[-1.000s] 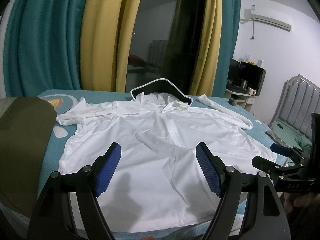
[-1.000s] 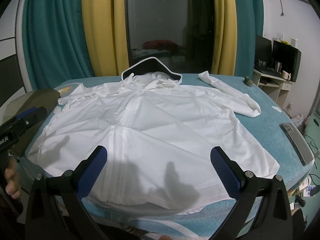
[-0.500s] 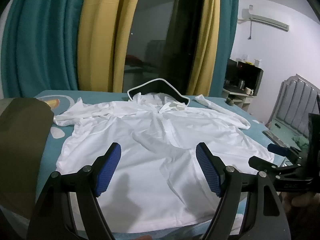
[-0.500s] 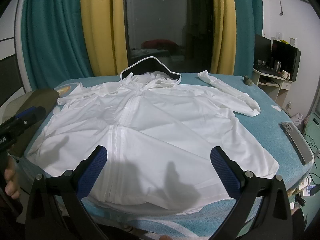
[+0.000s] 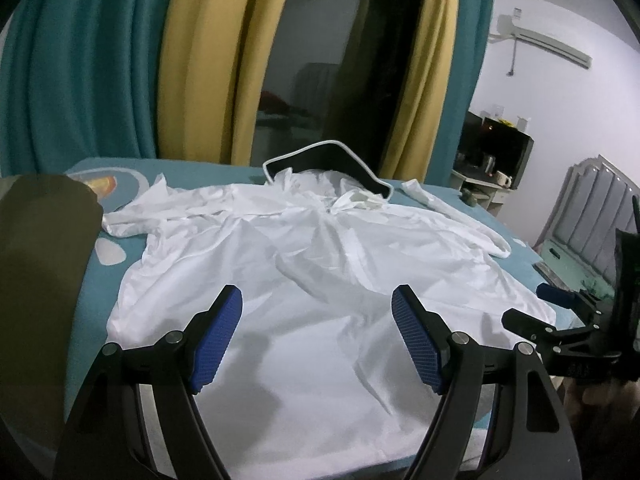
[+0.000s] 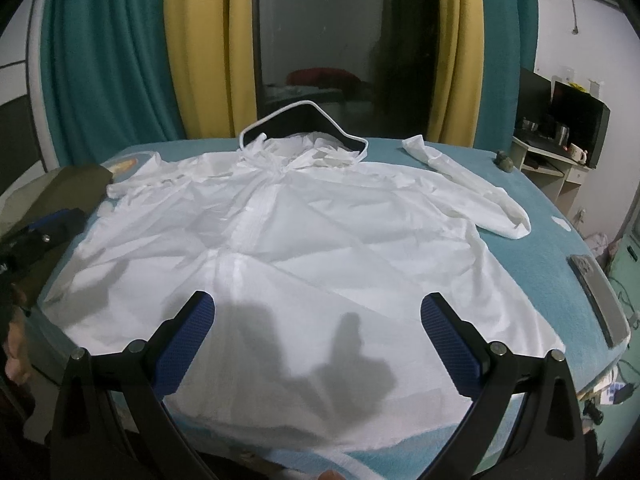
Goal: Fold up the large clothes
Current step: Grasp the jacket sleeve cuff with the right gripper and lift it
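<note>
A large white zip-front jacket (image 5: 320, 272) (image 6: 312, 240) lies spread face up on a teal-covered table (image 6: 540, 208), hood toward the curtains, hem toward me. One sleeve (image 6: 472, 184) stretches to the back right; the other sleeve (image 5: 160, 208) is bunched at the back left. My left gripper (image 5: 318, 336) hovers open above the hem with nothing between its blue pads. My right gripper (image 6: 318, 344) is open too, over the hem's middle, holding nothing. The right gripper's tip (image 5: 560, 320) shows at the right edge of the left wrist view.
An olive-green cloth (image 5: 36, 264) lies at the table's left end. A black hood brim with white piping (image 6: 304, 120) sits behind the collar. A dark remote (image 6: 600, 300) rests near the right edge. Teal and yellow curtains (image 6: 200, 60) hang behind; a desk (image 6: 560, 148) stands at the right.
Both grippers stay open above the hem. Both views have shifted slightly, and the jacket sits a little lower in the right wrist view. The jacket itself has not been moved.
</note>
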A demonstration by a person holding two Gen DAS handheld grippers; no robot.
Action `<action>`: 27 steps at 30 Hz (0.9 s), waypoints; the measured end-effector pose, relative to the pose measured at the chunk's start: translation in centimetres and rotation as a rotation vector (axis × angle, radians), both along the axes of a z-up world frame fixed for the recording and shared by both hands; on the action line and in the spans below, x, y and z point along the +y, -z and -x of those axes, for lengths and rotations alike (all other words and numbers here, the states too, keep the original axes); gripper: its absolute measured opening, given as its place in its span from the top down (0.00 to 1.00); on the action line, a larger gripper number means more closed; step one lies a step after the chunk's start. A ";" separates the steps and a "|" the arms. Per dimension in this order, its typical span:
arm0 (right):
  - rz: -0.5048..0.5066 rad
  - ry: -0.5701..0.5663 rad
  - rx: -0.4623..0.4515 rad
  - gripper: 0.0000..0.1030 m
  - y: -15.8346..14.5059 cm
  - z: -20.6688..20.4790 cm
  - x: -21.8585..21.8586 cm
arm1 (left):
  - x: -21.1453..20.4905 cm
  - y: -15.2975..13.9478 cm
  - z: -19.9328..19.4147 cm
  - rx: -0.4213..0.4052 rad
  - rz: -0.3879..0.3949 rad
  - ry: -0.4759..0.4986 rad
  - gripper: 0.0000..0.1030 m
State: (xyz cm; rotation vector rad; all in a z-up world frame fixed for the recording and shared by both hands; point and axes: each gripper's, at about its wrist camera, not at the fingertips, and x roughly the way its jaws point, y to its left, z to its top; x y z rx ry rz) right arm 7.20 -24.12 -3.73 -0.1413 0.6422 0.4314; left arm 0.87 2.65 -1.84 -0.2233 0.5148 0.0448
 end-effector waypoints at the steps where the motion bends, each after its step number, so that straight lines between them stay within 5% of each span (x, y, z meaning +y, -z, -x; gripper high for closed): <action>1: 0.009 -0.001 -0.001 0.01 -0.1 -0.8 0.1 | 0.5 0.0 -0.3 0.005 -0.002 -0.014 0.22; 7: 0.011 -0.049 0.038 0.01 -1.2 -6.0 1.5 | 4.4 -0.1 -2.9 0.038 -0.018 -0.066 0.22; 15: 0.047 -0.228 0.080 0.03 -2.7 -14.1 8.4 | 10.3 1.6 -7.0 0.096 0.029 -0.111 0.22; 19: 0.078 -0.309 0.118 0.23 -1.5 -17.6 14.2 | 12.7 2.5 -8.4 0.120 0.054 -0.136 0.22; 27: 0.071 -0.416 0.264 0.45 2.3 -24.0 23.5 | 16.7 3.7 -9.9 0.184 0.097 -0.201 0.22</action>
